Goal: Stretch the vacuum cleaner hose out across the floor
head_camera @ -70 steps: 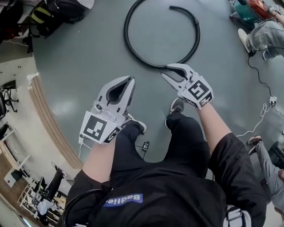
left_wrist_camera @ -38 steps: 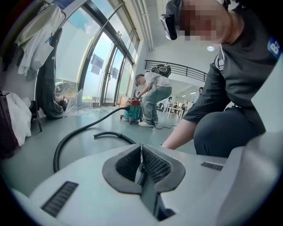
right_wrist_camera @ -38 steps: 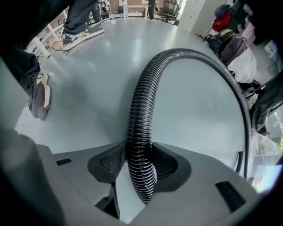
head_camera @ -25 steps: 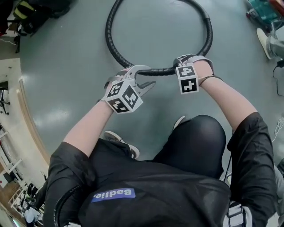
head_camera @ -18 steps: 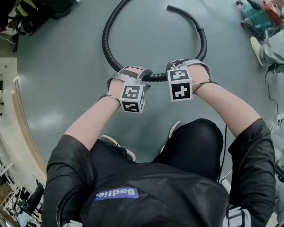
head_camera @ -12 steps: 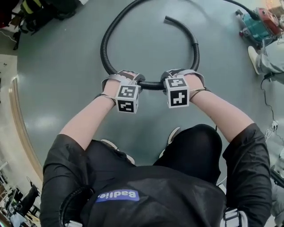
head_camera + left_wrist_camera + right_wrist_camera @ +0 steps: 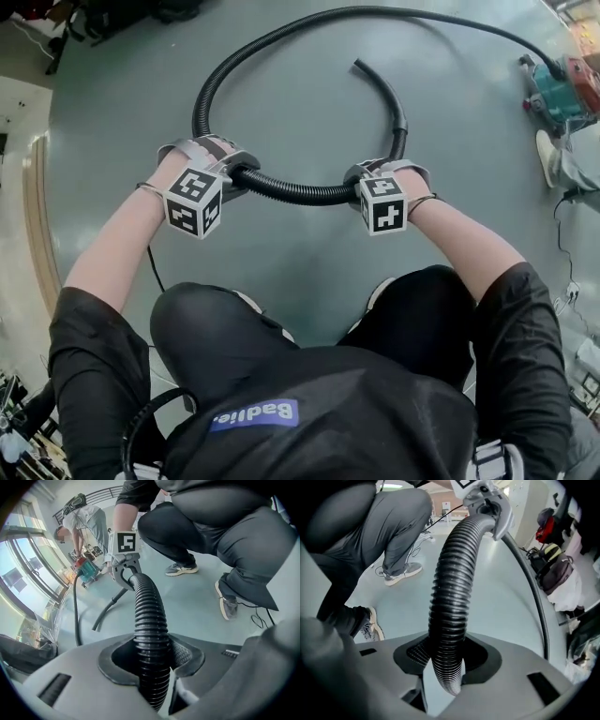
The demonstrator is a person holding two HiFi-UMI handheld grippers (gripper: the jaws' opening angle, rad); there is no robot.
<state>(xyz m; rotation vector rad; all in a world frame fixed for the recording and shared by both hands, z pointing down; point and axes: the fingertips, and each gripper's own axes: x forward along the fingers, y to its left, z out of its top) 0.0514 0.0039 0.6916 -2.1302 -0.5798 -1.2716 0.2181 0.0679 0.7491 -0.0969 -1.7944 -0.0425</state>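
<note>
Head view shows your left tongs [image 7: 230, 167] and right tongs [image 7: 380, 172] each pinching the black hose [image 7: 295, 193], well apart, I think so that you can pull its curve straight. The rest curls over the floor [image 7: 309, 103] toward the vacuum cleaner [image 7: 561, 86]. Only the gripper views show the pads pressing on the ribs; only the head view shows the whole loop and the free end [image 7: 359, 66].

Black ribbed hose [image 7: 291, 194] curls in an open loop on grey floor [image 7: 309, 112]; one end free.
</note>
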